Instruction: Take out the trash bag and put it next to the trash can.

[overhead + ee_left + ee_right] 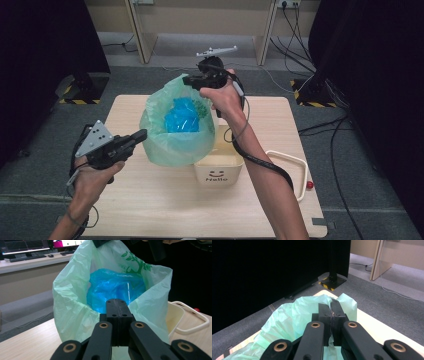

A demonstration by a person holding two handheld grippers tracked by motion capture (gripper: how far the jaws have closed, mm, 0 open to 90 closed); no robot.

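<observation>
Mint green bag, bright blue stuff inside

The bag (175,145) pinched in the black fingers (117,312) is a pale see-through mint green, with a darker green leafy tree print (135,265) on the wall past the fingers of the left gripper (141,135). Inside it sits a shiny blue plastic bundle (181,116), almost turquoise. Beside the bag is a cream bin (218,170) with a little smiley and "Hello" in dark print. The surface (150,200) is light wood grain. The right gripper (189,79) is black too, brass-coloured rivets on both. Cream lid (295,165) further over, with a red dot (310,184) next to it.
</observation>
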